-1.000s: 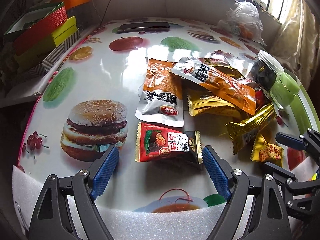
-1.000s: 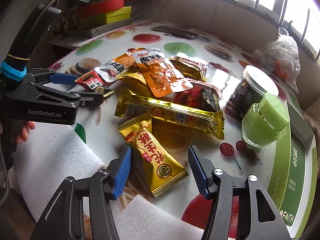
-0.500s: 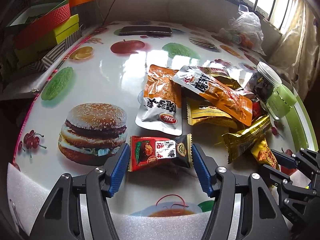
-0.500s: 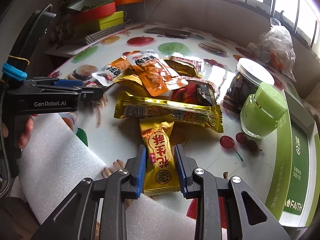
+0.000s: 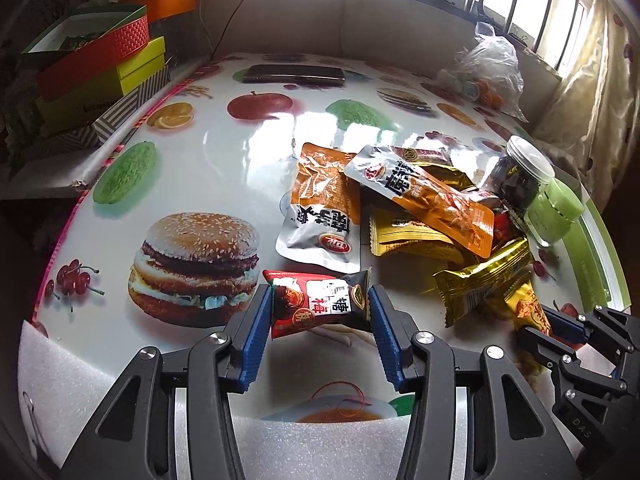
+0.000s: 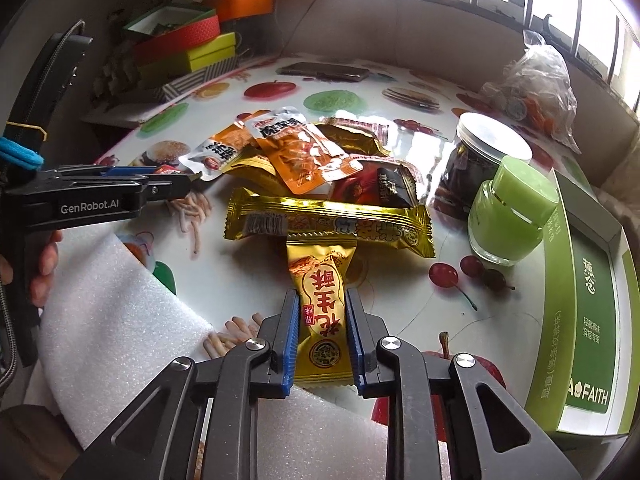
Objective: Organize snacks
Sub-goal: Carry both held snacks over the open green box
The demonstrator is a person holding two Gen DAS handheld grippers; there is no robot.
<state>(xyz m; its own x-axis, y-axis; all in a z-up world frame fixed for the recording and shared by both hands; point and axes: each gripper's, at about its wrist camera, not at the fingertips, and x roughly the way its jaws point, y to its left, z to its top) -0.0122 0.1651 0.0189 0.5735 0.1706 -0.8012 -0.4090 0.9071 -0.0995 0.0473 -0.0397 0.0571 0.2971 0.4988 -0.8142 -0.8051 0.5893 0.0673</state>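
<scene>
A red-and-black snack packet (image 5: 320, 307) sits pinched between the blue pads of the left gripper (image 5: 318, 322), low over the fruit-and-burger printed table (image 5: 224, 160). The right gripper (image 6: 322, 330) is clamped on a small yellow peanut-candy packet (image 6: 322, 312) at the table's near edge, its far end tucked under a long gold bar wrapper (image 6: 328, 222). Beyond lies the snack pile: two orange-and-silver pouches (image 5: 328, 208), gold packets and a dark red bag (image 6: 376, 186), much of it overlapped and unreadable. To the right stand a dark-filled jar (image 6: 476, 164), partly hidden behind a green jar (image 6: 512, 212), beside a green box (image 6: 580, 316). White foam sheets (image 6: 108, 316) cover the near edge.
</scene>
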